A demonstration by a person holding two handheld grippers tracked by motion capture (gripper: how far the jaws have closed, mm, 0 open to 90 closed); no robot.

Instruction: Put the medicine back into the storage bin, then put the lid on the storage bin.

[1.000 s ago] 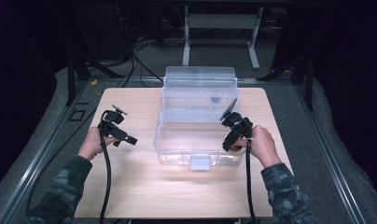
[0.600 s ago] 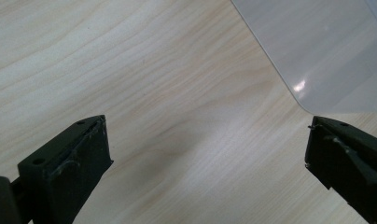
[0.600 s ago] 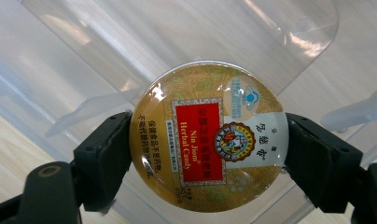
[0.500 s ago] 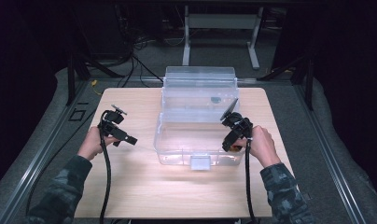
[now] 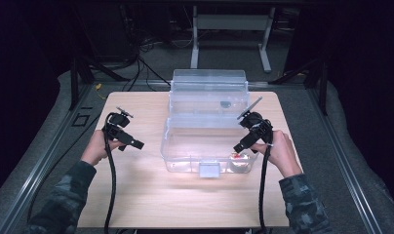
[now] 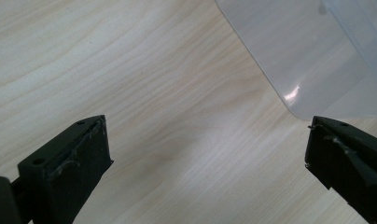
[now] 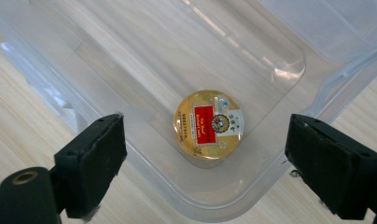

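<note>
A: The right gripper (image 7: 203, 161) hangs over the near right corner of the clear plastic box (image 5: 205, 124), jaws spread wide and holding nothing. The small round gold tin (image 7: 208, 123) with the red label lies flat on the box floor, tucked into that corner.

B: And the left gripper (image 5: 121, 132)?

A: Also spread apart and empty, over bare bench (image 5: 136, 195) just left of the box, whose rounded corner shows between its jaws in the left gripper view.

B: What could go wrong, in your judgement?

A: The tin sits close to two walls. Coming straight down, one jaw could land on the rim or wedge against the wall and push the light box along the bench. The tin is low and smooth, so a shallow pinch could let it slip out.

B: Room to move?

A: Open toward the box's middle and far side, where the floor is bare. The raised lid (image 5: 208, 80) stands at the far edge, well away. The bench has free space left and near.
</note>
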